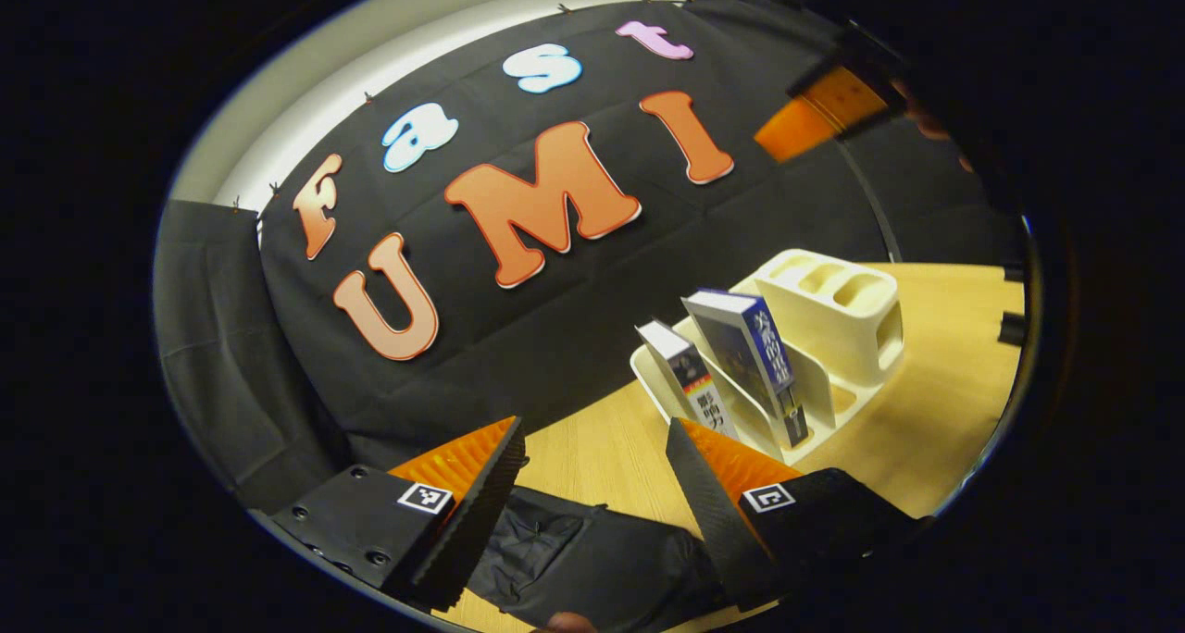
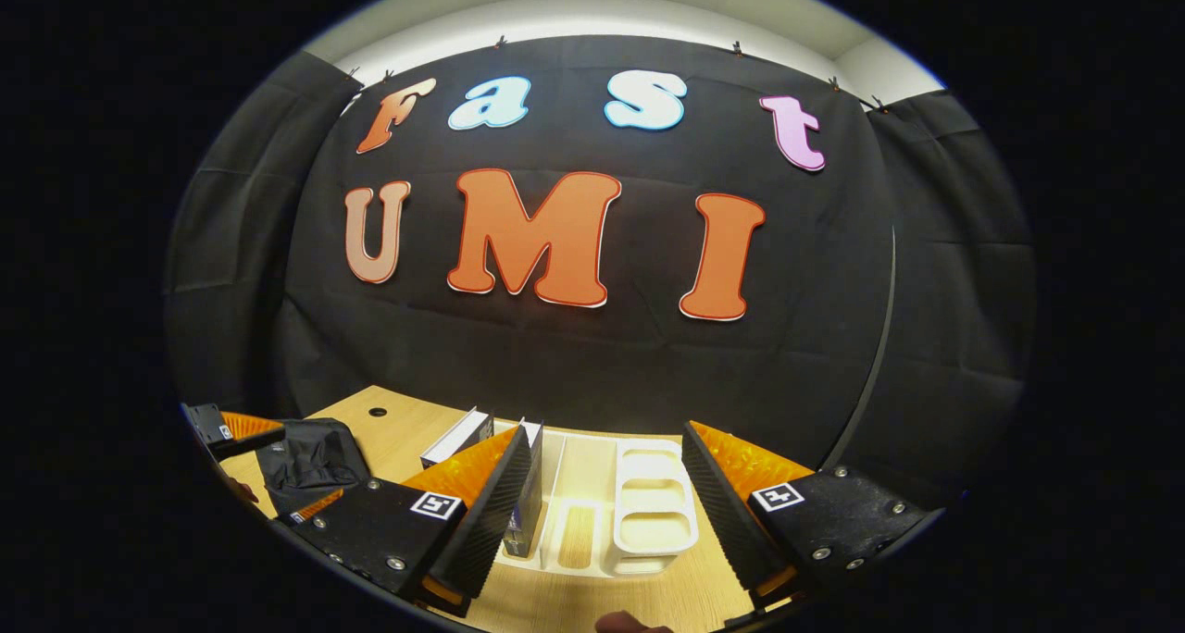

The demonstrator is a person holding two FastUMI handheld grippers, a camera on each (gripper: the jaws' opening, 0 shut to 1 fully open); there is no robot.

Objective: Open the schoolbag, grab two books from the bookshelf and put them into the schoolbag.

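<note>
The black schoolbag lies on the wooden table just under my left gripper, which is open and holds nothing. To its right a cream bookshelf rack carries two leaning books: a white-spined one and a blue one. My right gripper hovers open above the rack, with the blue book by its left finger and the other book further left. The schoolbag sits at the left in the right gripper view, beside one of the left gripper's fingers. The right gripper hangs high at the upper right in the left gripper view.
The wooden table extends to the right of the rack and ends at the black cloth wall behind. A small round hole marks the tabletop near the bag. Empty cup slots fill the rack's right side.
</note>
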